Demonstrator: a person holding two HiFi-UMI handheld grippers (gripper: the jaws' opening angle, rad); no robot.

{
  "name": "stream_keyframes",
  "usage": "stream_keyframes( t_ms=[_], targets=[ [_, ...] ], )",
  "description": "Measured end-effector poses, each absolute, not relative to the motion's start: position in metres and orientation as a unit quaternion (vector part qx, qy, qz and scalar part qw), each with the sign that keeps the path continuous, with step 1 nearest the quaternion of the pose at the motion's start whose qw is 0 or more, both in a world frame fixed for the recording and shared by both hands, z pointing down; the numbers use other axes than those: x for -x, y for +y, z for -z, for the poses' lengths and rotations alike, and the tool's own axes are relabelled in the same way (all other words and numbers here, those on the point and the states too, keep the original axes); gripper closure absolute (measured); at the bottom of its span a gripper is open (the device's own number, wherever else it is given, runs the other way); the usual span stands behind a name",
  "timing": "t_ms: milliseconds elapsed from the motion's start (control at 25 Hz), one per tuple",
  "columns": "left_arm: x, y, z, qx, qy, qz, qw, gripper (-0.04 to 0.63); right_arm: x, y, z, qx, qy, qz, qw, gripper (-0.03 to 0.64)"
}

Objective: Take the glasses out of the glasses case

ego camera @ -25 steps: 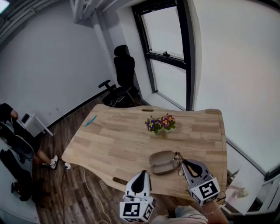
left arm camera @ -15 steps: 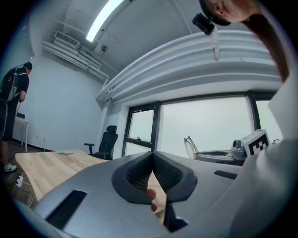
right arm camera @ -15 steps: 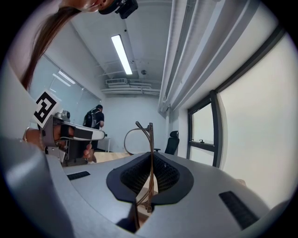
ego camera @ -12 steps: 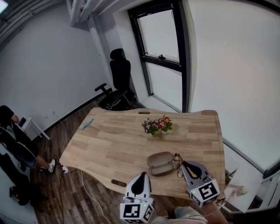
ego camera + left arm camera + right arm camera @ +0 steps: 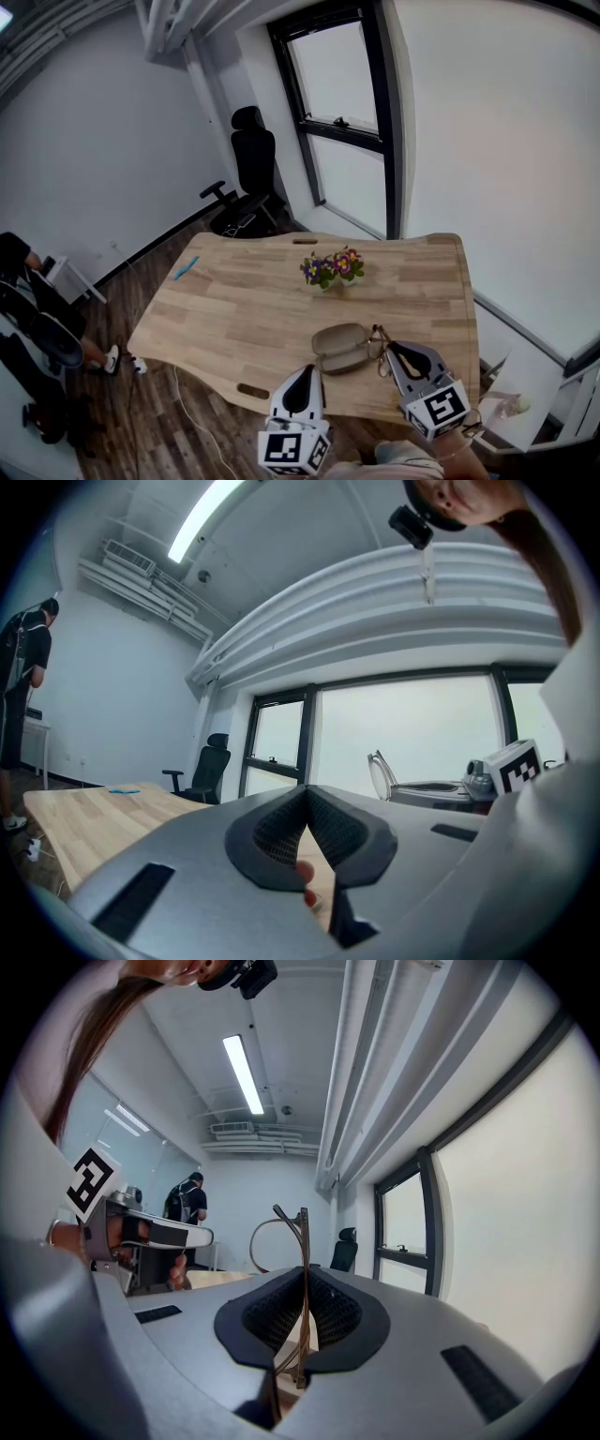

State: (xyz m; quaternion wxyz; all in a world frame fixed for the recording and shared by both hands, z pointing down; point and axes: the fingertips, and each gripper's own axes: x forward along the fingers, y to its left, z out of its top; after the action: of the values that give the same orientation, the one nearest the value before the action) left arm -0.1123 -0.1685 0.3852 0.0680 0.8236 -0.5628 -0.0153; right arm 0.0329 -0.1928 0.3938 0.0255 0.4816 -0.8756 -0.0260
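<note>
The tan glasses case point(image 5: 339, 345) lies open and empty on the wooden table point(image 5: 234, 309), near its front edge. My right gripper point(image 5: 387, 348) is just right of the case, shut on the thin-framed glasses point(image 5: 379, 343). In the right gripper view the glasses point(image 5: 301, 1241) stand upright, pinched between the dark pads point(image 5: 337, 1321), one lens rim curving left. My left gripper point(image 5: 305, 375) hovers at the table's front edge, below-left of the case. Its jaws are shut with nothing between them point(image 5: 307, 832). The left gripper view shows a lens of the glasses point(image 5: 380, 775) off to the right.
A small pot of purple and yellow flowers point(image 5: 330, 268) stands behind the case. A blue item point(image 5: 188, 267) lies at the table's far left corner. A black office chair point(image 5: 246, 159) stands by the window. A person point(image 5: 192, 1206) stands farther back in the room.
The head view has drifted a little, so the table sits slightly left. Both grippers and the held glasses stay about where they were beside the open case.
</note>
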Motion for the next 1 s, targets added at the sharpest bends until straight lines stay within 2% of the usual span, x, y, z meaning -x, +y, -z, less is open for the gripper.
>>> stream_keyframes(
  t_ms=[1000],
  targets=[
    [0.107,-0.156,-0.380,-0.822,-0.565,0.022,0.063,0.595,-0.034,-0.183,-0.386,-0.473,-0.880,0.033,0.019,0.604]
  ],
)
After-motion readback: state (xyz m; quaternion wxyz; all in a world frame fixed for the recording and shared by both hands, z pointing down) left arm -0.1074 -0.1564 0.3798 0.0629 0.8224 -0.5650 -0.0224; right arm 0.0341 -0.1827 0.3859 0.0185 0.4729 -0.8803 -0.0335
